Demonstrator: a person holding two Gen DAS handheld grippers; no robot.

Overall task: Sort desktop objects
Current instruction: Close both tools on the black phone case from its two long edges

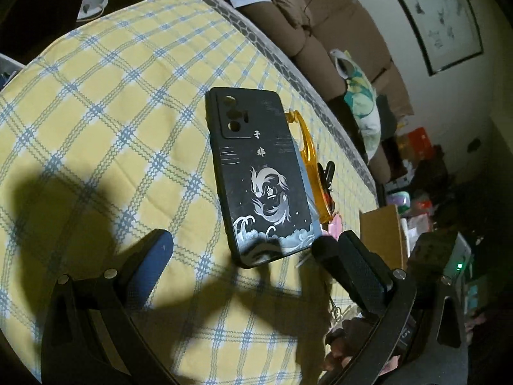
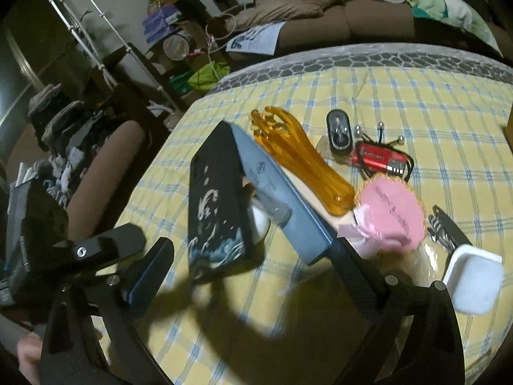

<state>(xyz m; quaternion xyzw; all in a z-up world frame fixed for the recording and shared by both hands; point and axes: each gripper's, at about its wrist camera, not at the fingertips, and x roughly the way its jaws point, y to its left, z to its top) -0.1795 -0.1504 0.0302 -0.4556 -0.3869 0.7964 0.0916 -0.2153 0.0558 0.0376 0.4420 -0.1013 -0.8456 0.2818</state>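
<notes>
A black phone case (image 1: 256, 173) printed with white fish and waves stands tilted on the yellow checked tablecloth (image 1: 96, 112). It leans against a blue-grey flat slab (image 2: 279, 199), and something white (image 2: 261, 223) shows beneath the two. My left gripper (image 1: 250, 245) is open, with the case's lower end just ahead between its fingers. My right gripper (image 2: 253, 247) is open too and straddles the phone case (image 2: 214, 215) and the slab. Its right finger (image 2: 349, 263) is at the slab's near corner; contact is unclear.
Behind the slab lie an orange translucent hand-shaped tool (image 2: 298, 160), a black oval item (image 2: 338, 131), a red gadget with black cords (image 2: 378, 157) and a pink ribbon pouch (image 2: 391, 218). A white square box (image 2: 471, 282) sits at right. A brown sofa (image 2: 320, 25) borders the table.
</notes>
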